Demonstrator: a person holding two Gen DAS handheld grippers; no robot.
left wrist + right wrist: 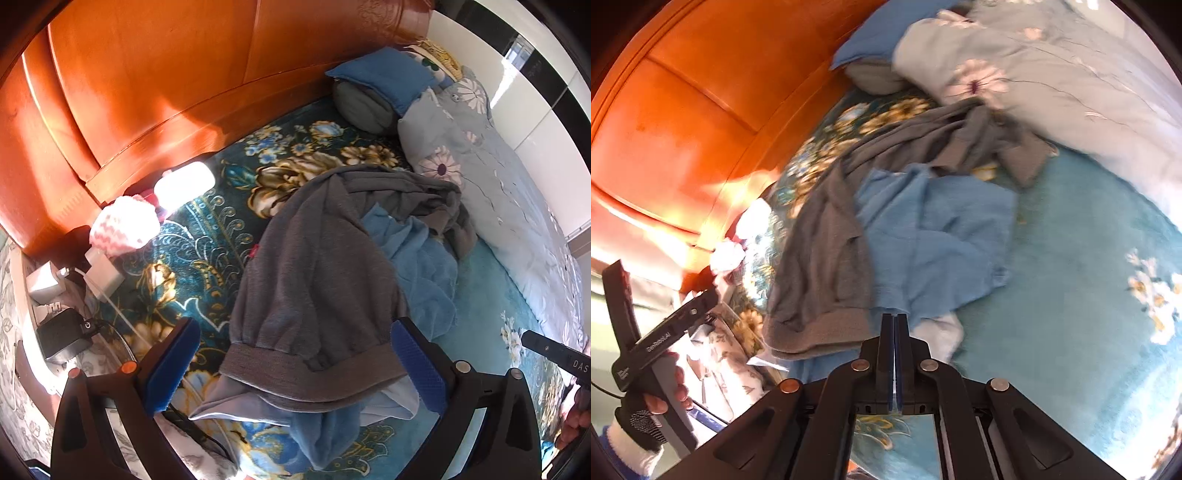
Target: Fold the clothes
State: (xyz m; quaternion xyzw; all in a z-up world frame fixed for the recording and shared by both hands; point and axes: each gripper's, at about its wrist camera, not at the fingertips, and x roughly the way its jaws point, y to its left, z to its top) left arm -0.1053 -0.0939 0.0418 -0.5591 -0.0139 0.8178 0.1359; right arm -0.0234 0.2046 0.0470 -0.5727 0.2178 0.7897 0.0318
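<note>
On the bed, the grey sweater [317, 266] runs lengthwise away from the left tool [295, 369], whose wide-open fingers straddle its hem, while the right tool [894, 354], pressed shut on nothing, sits beside it.

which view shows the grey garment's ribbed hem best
The left wrist view: the grey garment lies sharp and central, its ribbed hem running between the open left gripper. The right wrist view shows the hem off to the left, bunched and motion-blurred.
</note>
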